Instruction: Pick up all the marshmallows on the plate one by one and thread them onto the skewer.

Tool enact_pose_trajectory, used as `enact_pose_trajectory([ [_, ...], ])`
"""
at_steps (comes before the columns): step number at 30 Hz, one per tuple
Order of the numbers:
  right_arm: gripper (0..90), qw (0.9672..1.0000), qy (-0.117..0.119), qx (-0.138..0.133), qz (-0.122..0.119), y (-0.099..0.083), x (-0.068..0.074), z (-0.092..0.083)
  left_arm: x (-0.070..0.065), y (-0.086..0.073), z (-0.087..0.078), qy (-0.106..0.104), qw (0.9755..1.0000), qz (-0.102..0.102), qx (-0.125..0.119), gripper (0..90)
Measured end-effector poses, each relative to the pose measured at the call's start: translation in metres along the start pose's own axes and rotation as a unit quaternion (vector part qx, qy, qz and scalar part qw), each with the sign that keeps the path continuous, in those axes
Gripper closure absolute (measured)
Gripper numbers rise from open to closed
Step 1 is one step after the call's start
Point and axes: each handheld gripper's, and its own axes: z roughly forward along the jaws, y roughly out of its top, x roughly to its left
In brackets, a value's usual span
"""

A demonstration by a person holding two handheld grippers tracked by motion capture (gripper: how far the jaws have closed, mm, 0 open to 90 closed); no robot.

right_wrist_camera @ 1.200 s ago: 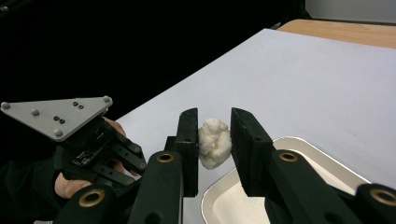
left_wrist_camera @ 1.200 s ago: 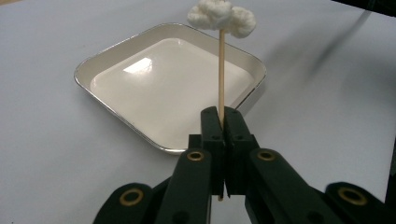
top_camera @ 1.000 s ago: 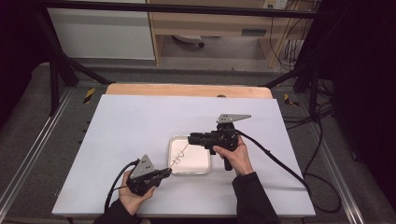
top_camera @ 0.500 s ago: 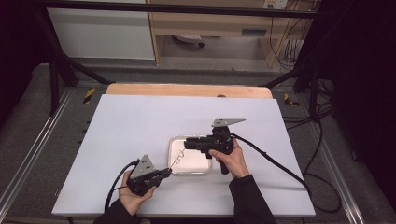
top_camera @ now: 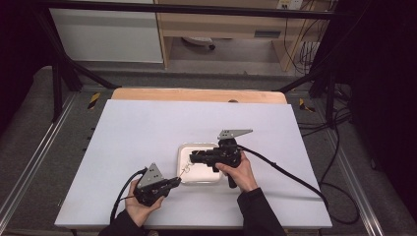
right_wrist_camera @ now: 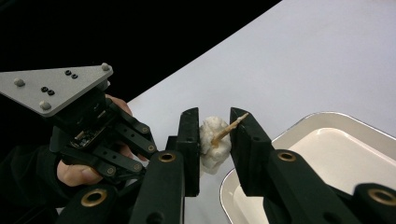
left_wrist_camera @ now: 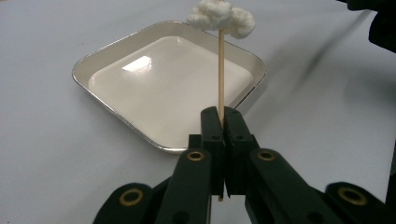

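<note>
One wooden skewer (left_wrist_camera: 221, 74) stands clamped between the tightly closed jaws of the left hand-held gripper (left_wrist_camera: 221, 123), near the front edge of the white counter (top_camera: 147, 128). A single white, fluffy lump (left_wrist_camera: 221, 17) sits on the skewer's far end, with the pointed tip poking out through it in the right gripper view.

The right hand-held gripper (right_wrist_camera: 215, 135) reaches in from the other side. Its two jaws bracket the lump (right_wrist_camera: 211, 142): the left jaw lies against it, while the other stands just beside the skewer's tip (right_wrist_camera: 232, 126), so I cannot tell whether it actually squeezes the lump or only frames it.

One shallow square tray (top_camera: 183, 152), metal-rimmed with a pale glossy inside, lies on the counter just beyond the left hand-held gripper (top_camera: 173, 183) and beneath the right hand-held gripper (top_camera: 193, 158). The lump hangs over the tray's near left corner, clear of its surface.

Two hands (top_camera: 140, 204) hold the tools, one each, and a black cable (top_camera: 285, 172) trails from the right one across the counter.
</note>
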Motion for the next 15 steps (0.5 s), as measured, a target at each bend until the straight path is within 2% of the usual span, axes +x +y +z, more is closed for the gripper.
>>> enact_pose_trajectory([
  [1, 73.2, 1.0000, -0.001, 0.000, -0.001, 0.000, 0.000, -0.001, 0.000, 0.000, 0.000, 0.000, 1.0000, 0.000, -0.001, 88.7],
  [6, 53.0, 0.9996, -0.023, -0.009, -0.013, 0.003, 0.003, -0.006, 0.002, 0.000, -0.001, 0.004, 1.0000, -0.002, -0.005, 88.7],
  [9, 43.8, 0.9988, -0.041, -0.015, -0.023, 0.005, 0.006, -0.012, 0.003, 0.000, -0.001, 0.004, 1.0000, -0.002, -0.006, 88.7],
  [12, 33.2, 0.9969, -0.068, -0.006, -0.039, 0.005, 0.007, -0.016, 0.004, 0.000, -0.001, 0.005, 1.0000, -0.003, -0.006, 88.7],
  [15, 24.6, 0.9949, -0.085, 0.009, -0.055, 0.002, 0.007, -0.019, 0.005, 0.000, -0.001, 0.004, 1.0000, -0.002, -0.006, 88.7],
])
